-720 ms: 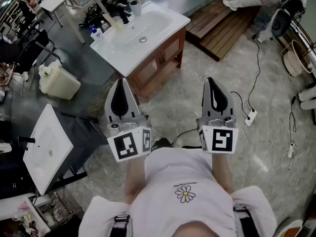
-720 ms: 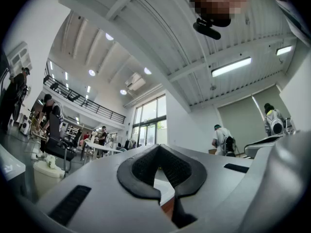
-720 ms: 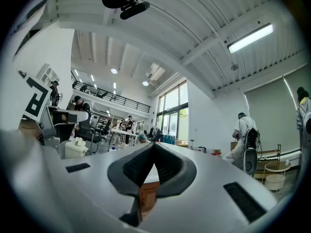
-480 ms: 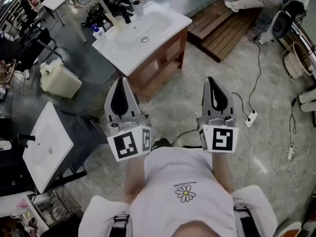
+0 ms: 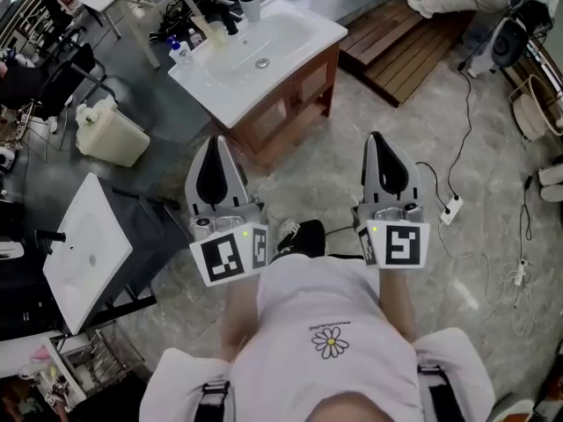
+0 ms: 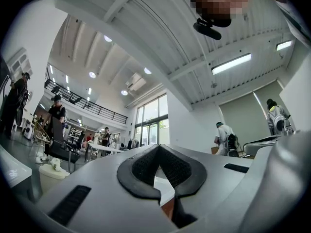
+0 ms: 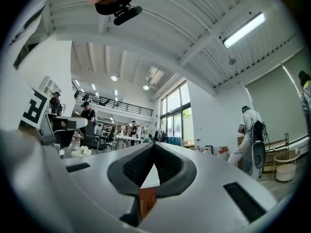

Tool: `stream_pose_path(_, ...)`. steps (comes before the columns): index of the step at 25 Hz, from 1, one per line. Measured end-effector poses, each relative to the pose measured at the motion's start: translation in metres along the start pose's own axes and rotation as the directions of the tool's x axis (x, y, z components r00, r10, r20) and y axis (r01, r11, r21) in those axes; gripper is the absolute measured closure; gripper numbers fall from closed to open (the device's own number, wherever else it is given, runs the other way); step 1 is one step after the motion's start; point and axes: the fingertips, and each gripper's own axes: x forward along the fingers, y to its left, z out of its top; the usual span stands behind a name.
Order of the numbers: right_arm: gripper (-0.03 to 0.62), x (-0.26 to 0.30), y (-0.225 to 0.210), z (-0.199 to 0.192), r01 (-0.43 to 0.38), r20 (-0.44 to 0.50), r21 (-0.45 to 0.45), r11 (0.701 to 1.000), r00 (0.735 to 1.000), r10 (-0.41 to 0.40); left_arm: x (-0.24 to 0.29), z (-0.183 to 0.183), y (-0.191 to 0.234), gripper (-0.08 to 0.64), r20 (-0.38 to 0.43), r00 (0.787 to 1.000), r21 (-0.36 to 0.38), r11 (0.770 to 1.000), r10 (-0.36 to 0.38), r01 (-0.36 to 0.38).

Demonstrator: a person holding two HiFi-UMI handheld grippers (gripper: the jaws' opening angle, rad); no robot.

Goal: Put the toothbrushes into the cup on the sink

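Note:
The white sink (image 5: 230,90) on its wooden cabinet stands ahead at the upper middle of the head view. A grey cup (image 5: 251,7) sits on its back rim next to a black faucet (image 5: 230,20). A pale tumbler (image 5: 214,33) and a blue-capped bottle (image 5: 180,53) stand on the left rim. I cannot make out any toothbrushes at this distance. My left gripper (image 5: 215,141) and right gripper (image 5: 376,137) are held side by side in front of my chest, well short of the sink. Both are shut with nothing in them, as the left gripper (image 6: 158,148) and right gripper (image 7: 154,145) show in their own views.
A second white sink (image 5: 84,253) lies at the left, with a white canister (image 5: 110,134) beyond it. A wooden platform (image 5: 405,47) is at the upper right. A power strip (image 5: 449,207) and cables trail over the stone floor. Several people stand in the hall.
The sink has slid slightly right and down in the head view, so I am a little closer to it. A shoe now shows between the grippers. Both grippers keep their pose.

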Motion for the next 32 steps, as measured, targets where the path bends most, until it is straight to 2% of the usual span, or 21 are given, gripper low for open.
stream_pose_path(6,0.580,0.012,-0.010,-0.012,0.004,-0.010,0.001,1.000,1.000,-0.003,0.015,-0.007,0.000,0.543,0.011,1.000,0.003,1.000,0.014,-0.014)
stream_pose_path(16,0.580,0.060,-0.037,-0.053,-0.011,0.011,-0.028,1.000,1.000,0.011,0.069,-0.051,-0.014,0.543,0.026,1.000,0.013,1.000,0.015,-0.015)
stream_pose_path(23,0.580,0.145,-0.026,-0.075,-0.127,0.021,0.005,0.992,0.992,0.127,0.123,-0.081,0.010,0.543,0.004,0.996,0.019,0.996,0.089,-0.089)
stream_pose_path(32,0.580,0.303,-0.044,-0.092,-0.214,-0.004,0.004,0.977,0.977,0.214,0.258,-0.102,0.048,0.543,-0.013,0.987,0.057,0.985,0.162,-0.161)
